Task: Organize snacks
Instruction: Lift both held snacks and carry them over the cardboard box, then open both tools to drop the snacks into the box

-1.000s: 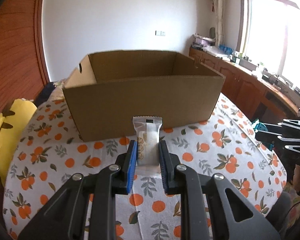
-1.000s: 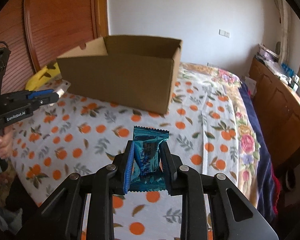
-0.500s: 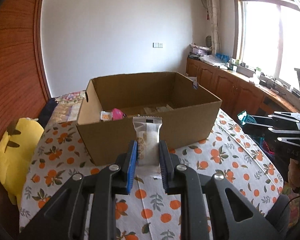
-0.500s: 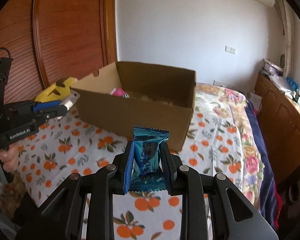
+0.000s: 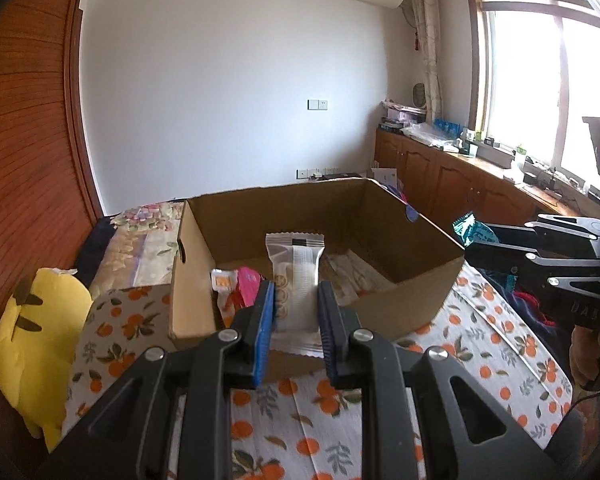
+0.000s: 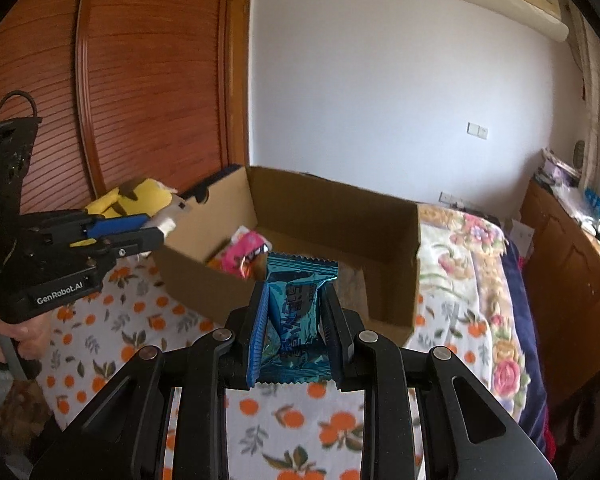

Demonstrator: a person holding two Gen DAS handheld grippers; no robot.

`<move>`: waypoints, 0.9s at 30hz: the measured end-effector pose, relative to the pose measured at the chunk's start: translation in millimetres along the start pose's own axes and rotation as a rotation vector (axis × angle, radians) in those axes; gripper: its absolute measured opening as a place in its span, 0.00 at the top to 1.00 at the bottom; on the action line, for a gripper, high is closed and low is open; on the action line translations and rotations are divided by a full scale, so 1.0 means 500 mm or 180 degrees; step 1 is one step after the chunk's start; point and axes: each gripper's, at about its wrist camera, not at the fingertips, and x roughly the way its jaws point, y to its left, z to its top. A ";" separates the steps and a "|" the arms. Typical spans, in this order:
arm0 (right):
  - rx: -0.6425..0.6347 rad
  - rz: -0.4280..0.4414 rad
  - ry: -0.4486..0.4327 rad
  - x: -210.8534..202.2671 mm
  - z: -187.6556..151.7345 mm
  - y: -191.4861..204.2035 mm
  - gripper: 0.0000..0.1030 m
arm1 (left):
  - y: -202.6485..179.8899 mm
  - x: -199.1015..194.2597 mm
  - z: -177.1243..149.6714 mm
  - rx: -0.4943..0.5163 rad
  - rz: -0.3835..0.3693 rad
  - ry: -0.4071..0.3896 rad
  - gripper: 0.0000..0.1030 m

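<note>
Fingers of the left gripper point(image 5: 296, 312) clamp a white snack packet point(image 5: 296, 280) upright, held above the near wall of the open cardboard box point(image 5: 416, 300) on the orange-print cloth point(image 5: 480, 352). Beside it, the right gripper point(image 6: 294, 320) pinches a crumpled teal snack packet point(image 6: 296, 304) in front of the same box, where a pink packet point(image 6: 246, 254) already lies inside.

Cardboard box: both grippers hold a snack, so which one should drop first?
Probably left. The left gripper holds its white packet nearly over the cardboard box; the right gripper seems further back.
</note>
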 end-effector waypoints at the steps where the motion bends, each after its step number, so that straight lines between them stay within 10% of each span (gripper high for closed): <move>1: -0.0007 0.0007 -0.0007 0.007 0.007 -0.001 0.76 | 0.003 0.006 0.006 0.0002 0.0006 -0.0003 0.82; 27: 0.0060 0.0114 0.0120 0.237 0.037 -0.054 0.76 | 0.064 0.213 0.012 -0.0096 0.0030 0.0334 0.81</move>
